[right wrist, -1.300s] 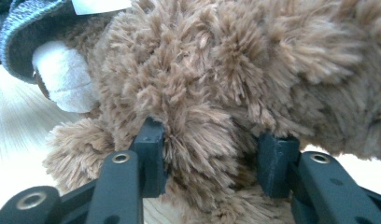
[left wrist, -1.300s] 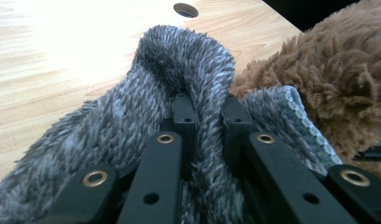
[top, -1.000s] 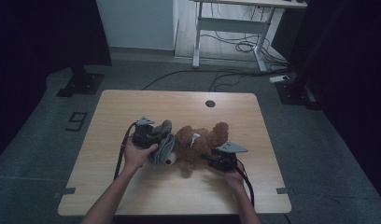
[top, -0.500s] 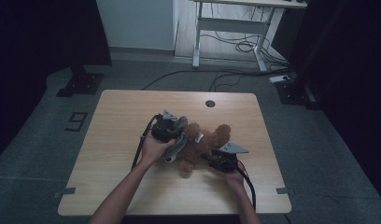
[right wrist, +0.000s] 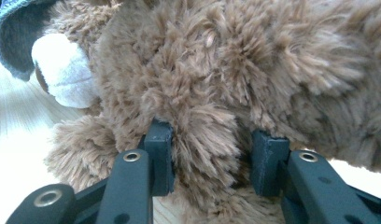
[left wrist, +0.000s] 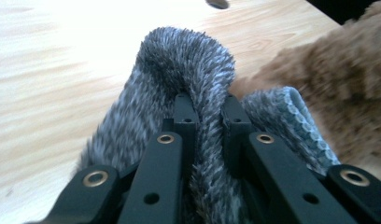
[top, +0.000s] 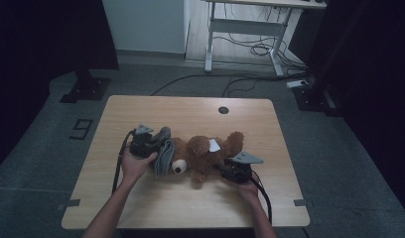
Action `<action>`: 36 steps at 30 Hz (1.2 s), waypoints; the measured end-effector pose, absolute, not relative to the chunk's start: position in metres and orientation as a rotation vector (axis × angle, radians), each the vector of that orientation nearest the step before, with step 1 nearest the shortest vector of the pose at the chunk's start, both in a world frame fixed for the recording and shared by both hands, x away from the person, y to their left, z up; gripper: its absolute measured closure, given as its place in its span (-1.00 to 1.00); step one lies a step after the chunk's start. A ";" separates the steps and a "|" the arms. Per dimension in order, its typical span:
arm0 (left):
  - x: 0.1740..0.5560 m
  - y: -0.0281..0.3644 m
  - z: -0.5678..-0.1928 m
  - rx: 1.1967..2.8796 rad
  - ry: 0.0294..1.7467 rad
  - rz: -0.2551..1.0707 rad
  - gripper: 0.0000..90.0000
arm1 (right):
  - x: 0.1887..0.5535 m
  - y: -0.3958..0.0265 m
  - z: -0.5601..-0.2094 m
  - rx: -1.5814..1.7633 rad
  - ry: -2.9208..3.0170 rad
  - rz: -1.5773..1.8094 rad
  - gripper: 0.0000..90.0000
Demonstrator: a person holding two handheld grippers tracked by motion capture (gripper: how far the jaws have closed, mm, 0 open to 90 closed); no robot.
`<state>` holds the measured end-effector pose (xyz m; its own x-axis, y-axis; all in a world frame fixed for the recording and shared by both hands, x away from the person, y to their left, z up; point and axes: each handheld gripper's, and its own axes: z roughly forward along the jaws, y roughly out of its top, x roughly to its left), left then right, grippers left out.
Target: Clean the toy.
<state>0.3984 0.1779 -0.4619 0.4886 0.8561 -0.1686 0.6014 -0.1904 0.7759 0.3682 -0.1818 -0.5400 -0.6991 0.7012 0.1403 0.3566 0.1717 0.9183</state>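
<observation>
A brown teddy bear [top: 203,153] lies on its back across the middle of the wooden table [top: 190,114], head toward the left. Over its head sits a grey fuzzy hat [top: 163,156] with a knitted blue-grey lining [left wrist: 291,121]. My left gripper [top: 151,144] is shut on a fold of the grey hat [left wrist: 205,116], its jaws pinching the fabric just left of the head. My right gripper [top: 225,171] is shut on the bear's brown fur [right wrist: 207,135] at the body's near side. The bear's white muzzle [right wrist: 62,74] shows beside the hat's edge.
A round cable hole [top: 223,110] lies in the table near its far edge. Beyond the table stand a white desk frame [top: 245,29] with loose cables on the floor and black stand bases [top: 86,89] to either side. A person's forearms enter from the bottom.
My left gripper swung right over the bear's head with the hat, then came back left. The hat now sits against the head. The right gripper has stayed put.
</observation>
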 end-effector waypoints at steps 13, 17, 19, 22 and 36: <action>0.397 0.193 -0.512 1.970 1.308 0.330 0.79 | 0.370 -0.183 -0.541 1.027 2.129 1.545 0.32; 0.394 0.210 -0.482 1.864 1.293 0.347 0.79 | 0.371 -0.184 -0.541 1.026 2.133 1.549 0.32; 0.390 0.211 -0.462 1.816 1.263 0.374 0.79 | 0.371 -0.184 -0.541 1.028 2.133 1.550 0.32; 0.386 0.200 -0.433 1.794 1.187 0.413 0.79 | 0.371 -0.183 -0.541 1.029 2.132 1.549 0.32; 0.404 0.096 -0.441 2.047 1.017 0.444 0.78 | 0.371 -0.183 -0.541 1.024 2.132 1.546 0.31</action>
